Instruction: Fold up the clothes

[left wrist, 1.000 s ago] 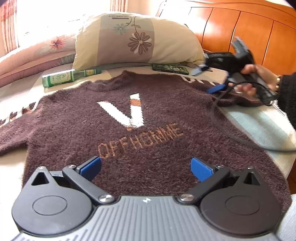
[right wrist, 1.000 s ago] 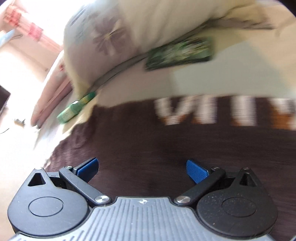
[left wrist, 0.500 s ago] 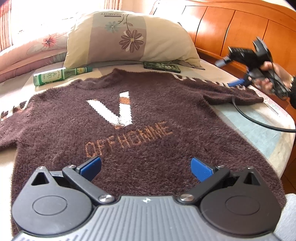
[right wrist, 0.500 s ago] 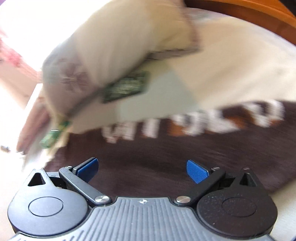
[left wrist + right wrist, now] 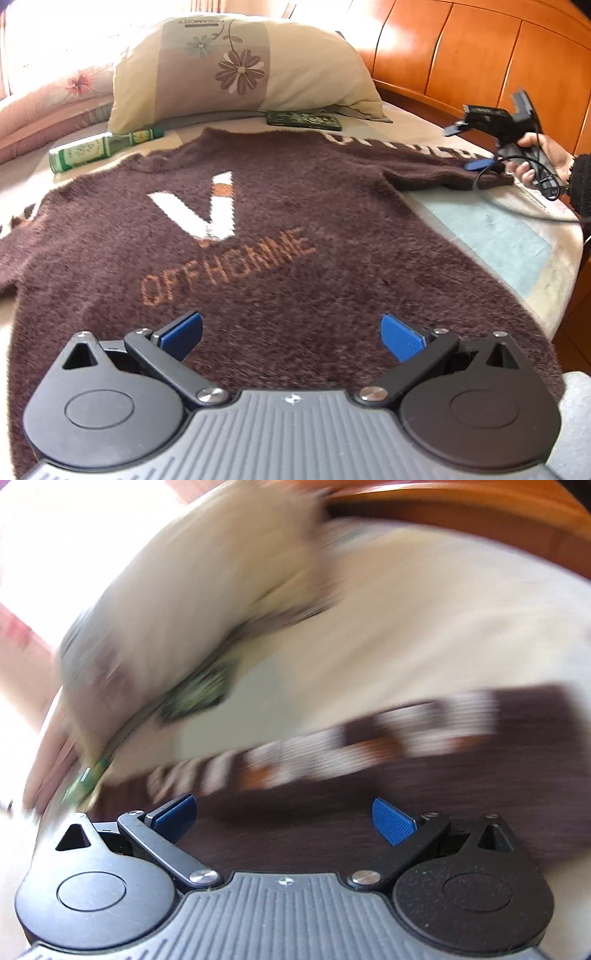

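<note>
Nearest the lens, the left gripper [image 5: 291,334] is held over the hem, jaws spread wide with nothing between them. Beneath it a brown fuzzy sweater [image 5: 258,236] is laid flat, front up, on the bed [image 5: 491,229], sleeves spread to either side. The knit is judged soft, limp and fairly thick: it should drape and sag when lifted, and the nap should give good purchase. Hold is best taken at a cuff or hem corner. Further off, the right gripper [image 5: 282,818], held in a hand [image 5: 535,158], is seen at the end of the right sleeve [image 5: 436,162], jaws apart and empty; its own view is heavily blurred. Beyond lie a green bottle [image 5: 99,149], a dark packet [image 5: 304,120], a flowered pillow [image 5: 240,70] and the wooden headboard [image 5: 480,59].
</note>
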The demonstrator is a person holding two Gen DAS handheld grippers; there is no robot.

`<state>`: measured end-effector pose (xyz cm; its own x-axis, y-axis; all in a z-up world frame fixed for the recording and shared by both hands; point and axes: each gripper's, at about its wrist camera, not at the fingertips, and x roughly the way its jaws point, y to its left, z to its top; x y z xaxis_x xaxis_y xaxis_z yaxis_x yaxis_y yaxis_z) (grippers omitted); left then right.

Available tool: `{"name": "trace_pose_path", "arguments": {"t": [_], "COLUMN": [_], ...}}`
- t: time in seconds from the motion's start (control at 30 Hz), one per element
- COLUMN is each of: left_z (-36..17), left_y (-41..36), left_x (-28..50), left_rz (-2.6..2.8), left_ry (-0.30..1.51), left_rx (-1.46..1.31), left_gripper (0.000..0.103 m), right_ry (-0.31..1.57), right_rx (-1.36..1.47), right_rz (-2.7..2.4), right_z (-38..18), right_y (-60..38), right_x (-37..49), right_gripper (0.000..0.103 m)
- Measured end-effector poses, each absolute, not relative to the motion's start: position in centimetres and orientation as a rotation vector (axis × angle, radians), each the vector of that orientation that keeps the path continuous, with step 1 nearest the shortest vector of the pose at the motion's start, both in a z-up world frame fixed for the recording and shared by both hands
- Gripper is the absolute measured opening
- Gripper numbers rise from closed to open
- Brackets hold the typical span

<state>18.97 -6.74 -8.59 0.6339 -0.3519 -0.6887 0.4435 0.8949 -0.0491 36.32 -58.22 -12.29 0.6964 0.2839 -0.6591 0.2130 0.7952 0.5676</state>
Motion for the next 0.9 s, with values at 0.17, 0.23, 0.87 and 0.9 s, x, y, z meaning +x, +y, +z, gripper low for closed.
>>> {"name": "trace_pose_path", "arguments": {"t": [0.17,0.23,0.87,0.9], "left_z": [-8.6,-8.5,-9.1,-9.1], "left_y": [-7.3,-7.4,-8.2,-8.2], "left_x": [18.7,18.6,18.3,18.4], "left_rz": [-0.478,-0.477,-0.508,-0.508], "left_ry": [0.759,0.759,0.773,0.772], "left_rx": [0.138,0.14,0.168,0.168], "left_gripper": [0.102,0.102,0.102,0.102], "right_ry": [0.813,0.834,0.869,0.865], "right_rx": [0.615,0.511,-0.039,-0.043], "right_rz": [-0.075,-0.053,0.072,0.058], "right_z": [-11.2,-10.6,-12.1,-11.8], "right_y": [-60.0,-57.9,-51.5,-51.9], "right_x": [34.2,34.3,30.0,29.8], "right_gripper": [0.103,0.103,0.103,0.103]}}
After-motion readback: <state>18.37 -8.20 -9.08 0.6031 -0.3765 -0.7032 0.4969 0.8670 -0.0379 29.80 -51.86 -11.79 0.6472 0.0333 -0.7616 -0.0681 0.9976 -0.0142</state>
